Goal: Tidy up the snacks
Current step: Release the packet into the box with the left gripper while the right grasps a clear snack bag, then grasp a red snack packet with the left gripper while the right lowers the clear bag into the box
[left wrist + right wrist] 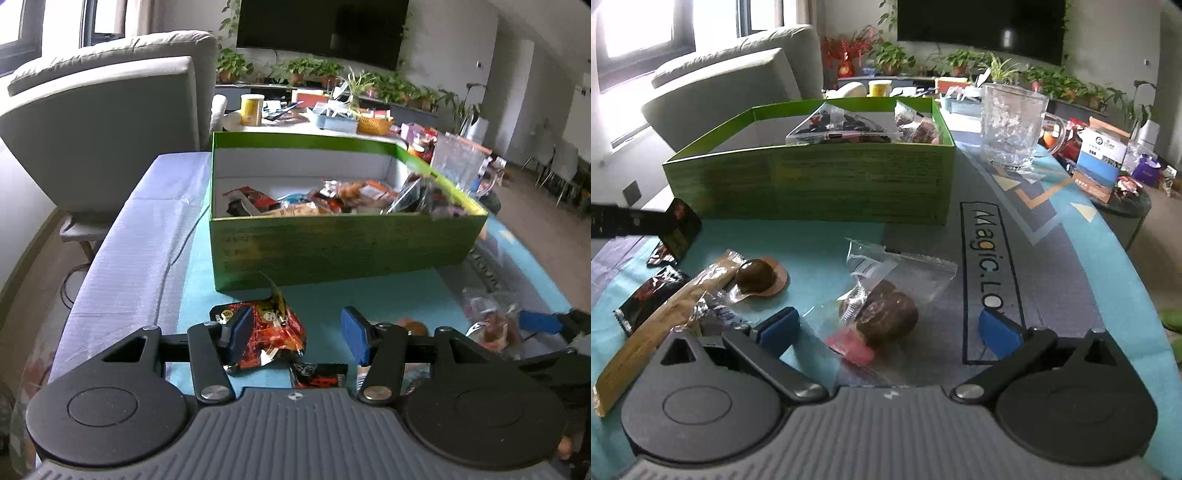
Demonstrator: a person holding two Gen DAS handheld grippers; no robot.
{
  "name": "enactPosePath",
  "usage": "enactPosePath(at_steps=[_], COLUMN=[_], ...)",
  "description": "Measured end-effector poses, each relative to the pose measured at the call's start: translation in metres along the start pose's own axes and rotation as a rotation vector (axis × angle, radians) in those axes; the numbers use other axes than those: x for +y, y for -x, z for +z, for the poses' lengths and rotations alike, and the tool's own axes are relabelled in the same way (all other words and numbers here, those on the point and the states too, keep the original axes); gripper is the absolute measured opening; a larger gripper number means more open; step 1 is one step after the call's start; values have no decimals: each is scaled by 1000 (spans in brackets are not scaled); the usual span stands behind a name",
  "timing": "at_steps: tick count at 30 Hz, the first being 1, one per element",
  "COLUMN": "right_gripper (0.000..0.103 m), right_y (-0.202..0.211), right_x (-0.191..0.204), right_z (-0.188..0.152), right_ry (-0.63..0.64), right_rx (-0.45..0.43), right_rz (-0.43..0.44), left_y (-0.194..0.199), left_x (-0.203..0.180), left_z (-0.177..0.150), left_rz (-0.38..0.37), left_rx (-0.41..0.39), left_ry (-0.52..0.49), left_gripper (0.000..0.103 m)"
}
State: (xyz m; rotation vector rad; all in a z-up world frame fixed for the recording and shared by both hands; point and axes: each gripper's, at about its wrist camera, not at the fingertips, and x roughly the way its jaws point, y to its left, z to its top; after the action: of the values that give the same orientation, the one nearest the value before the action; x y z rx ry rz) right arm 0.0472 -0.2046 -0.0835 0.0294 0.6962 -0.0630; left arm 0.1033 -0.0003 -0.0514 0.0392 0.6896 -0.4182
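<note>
A green box (332, 247) holding several snack packets stands on the table; it also shows in the right wrist view (820, 184). My left gripper (297, 332) is open just above a red-and-black snack packet (273, 332), which lies between its fingers nearer the left one. My right gripper (888, 328) is open around a clear bag with a brown snack (886, 314) that lies on the mat. A brown round snack (755, 280), a long tan packet (661, 325) and a dark packet (650, 295) lie to its left.
A glass mug (1012, 125) stands right of the box. A blue-and-white carton (1100, 162) and small items sit on a side stool. A grey armchair (110, 129) stands far left. A cluttered table with plants is behind.
</note>
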Motion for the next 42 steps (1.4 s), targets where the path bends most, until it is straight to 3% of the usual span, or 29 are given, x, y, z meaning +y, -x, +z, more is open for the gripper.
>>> enactPosePath(at_steps=[1,2,3,4,6,13,17,22,29,35,42], right_gripper=[68,68,68,68,68,67,66,66,66,66,66], right_y=[0,0,0,0,0,6,15,40,50,20,-13], right_x=[1,1,2,3,5,22,17,12,9,10,8], right_z=[0,0,1,2,3,6,9,24,72,114,127], right_ry=[-5,-9,-12,-14,-18,108,71,67,32,-5,-32], right_rx=[-4,-5,-2,0,-3,-61,-82,-188,-317,-330,-290], right_rz=[-6,-12,-16,-20,-34,-56,-5,-6,46,93,98], left_y=[-3,-6,-8,-12,-15,2,16,42,57,37,2], left_x=[-1,0,0,1,2,5,3,-2,-14,-17,-9], left_z=[0,0,0,1,0,2,7,22,59,82,91], left_rz=[-2,-15,-30,-37,-17,-25,-29,-43,-43,-37,-13], left_rx=[4,6,13,23,27,-22,-66,-157,-269,-276,-225], left_ry=[-3,2,10,18,23,31,27,15,-50,-69,-57], left_gripper=[46,35,18,9,0,0,0,0,0,0,0])
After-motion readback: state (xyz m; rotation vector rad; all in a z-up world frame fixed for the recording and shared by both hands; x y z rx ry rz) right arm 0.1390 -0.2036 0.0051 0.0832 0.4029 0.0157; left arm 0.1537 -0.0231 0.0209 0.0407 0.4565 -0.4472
